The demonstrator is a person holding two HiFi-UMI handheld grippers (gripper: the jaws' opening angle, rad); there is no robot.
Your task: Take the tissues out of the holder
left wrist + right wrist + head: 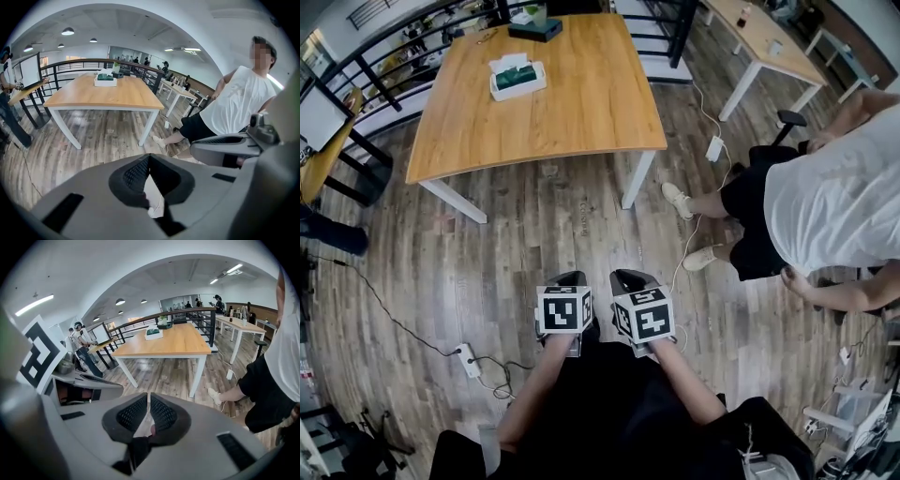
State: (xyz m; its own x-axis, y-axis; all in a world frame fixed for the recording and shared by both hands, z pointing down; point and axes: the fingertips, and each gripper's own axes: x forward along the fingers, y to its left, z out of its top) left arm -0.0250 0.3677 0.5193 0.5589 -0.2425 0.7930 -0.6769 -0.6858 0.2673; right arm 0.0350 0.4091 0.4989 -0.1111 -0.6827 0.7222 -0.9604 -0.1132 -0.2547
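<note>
The tissue holder [517,77] is a white box with a green pack inside and a white tissue sticking up. It stands near the far end of the wooden table [581,103]. It also shows small in the left gripper view [105,79] and in the right gripper view [153,332]. My left gripper [569,278] and right gripper [630,278] hang side by side over the wood floor, well short of the table. In the gripper views the left gripper [149,157] and the right gripper [148,395] each have their jaws closed tip to tip with nothing between them.
A person in a white shirt and black shorts [825,197] is at the right, feet near the table's right leg [637,178]. A dark box [535,30] sits at the table's far edge. A power strip [470,360] and cables lie on the floor. A black railing [384,56] runs behind.
</note>
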